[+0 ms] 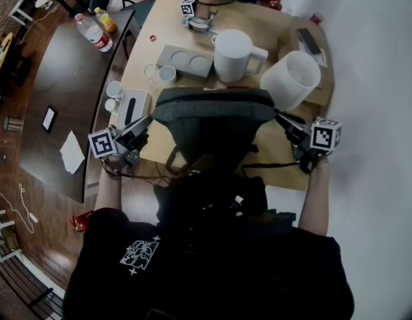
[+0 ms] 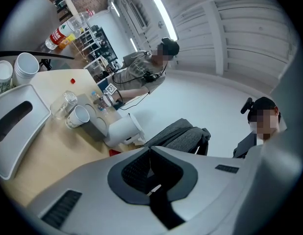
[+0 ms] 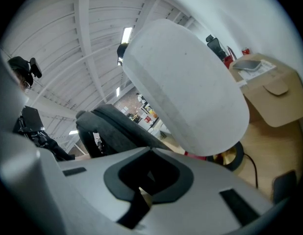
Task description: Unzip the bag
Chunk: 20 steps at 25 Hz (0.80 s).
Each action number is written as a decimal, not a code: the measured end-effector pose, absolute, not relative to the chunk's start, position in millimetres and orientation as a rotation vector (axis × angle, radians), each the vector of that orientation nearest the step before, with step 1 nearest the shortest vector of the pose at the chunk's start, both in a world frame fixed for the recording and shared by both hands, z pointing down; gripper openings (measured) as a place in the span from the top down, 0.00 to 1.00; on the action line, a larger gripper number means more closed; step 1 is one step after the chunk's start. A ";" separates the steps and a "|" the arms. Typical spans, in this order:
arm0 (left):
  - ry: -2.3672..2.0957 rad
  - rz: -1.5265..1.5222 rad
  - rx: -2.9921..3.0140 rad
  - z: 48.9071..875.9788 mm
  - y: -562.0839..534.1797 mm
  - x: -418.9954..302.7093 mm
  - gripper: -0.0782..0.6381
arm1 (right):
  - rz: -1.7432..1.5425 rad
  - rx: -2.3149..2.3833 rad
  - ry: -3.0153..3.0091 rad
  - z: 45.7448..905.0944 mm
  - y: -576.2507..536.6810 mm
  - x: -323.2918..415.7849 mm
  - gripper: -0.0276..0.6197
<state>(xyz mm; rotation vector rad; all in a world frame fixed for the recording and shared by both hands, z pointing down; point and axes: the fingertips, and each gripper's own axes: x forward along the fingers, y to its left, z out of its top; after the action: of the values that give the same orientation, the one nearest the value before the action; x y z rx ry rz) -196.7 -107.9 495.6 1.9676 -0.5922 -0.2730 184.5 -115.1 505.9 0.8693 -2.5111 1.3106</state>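
The left gripper (image 1: 145, 127) has its jaws pressed together, and nothing is between its dark, ribbed pads (image 2: 138, 170). The right gripper (image 1: 281, 119) is closed in the same way, with no thing in its grip. Both are made of smooth grey plastic, and each carries a cube with square markers.

The bag (image 1: 213, 122) stands between the two grippers on a light wooden table (image 1: 167, 20). It is a backpack of grey woven cloth with a rounded top edge and dark straps. One side of it is just beyond the tips of the left gripper and the other side just beyond the tips of the right one. Whether the tips touch the cloth I cannot tell.

In the left gripper view the bag (image 2: 183, 136) is ahead and a little to the right. A white tissue box (image 2: 16, 126) with a long dark slot lies to the left of this gripper. Ahead of it, further away, stands a smooth white jug (image 1: 234, 55) with a handle.

In the right gripper view the bag (image 3: 112, 124) is ahead to the left. A matt white round bin (image 3: 186, 82) stands near, ahead and to the right.
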 end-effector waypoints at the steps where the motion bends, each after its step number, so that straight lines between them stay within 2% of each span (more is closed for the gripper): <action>1: -0.592 -0.273 1.966 496.6 -107.8 -196.6 0.88 | 1.311 0.871 -2.509 506.8 -114.9 184.7 0.94; 20: -0.590 -0.263 1.967 506.9 -107.7 -196.3 0.88 | 1.348 0.892 -2.485 519.7 -114.5 185.6 0.94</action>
<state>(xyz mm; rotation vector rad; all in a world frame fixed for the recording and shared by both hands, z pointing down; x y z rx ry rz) -196.3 -107.7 506.9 1.9674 -0.5901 -0.2630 185.6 -114.5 519.7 0.8924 -2.4847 1.3475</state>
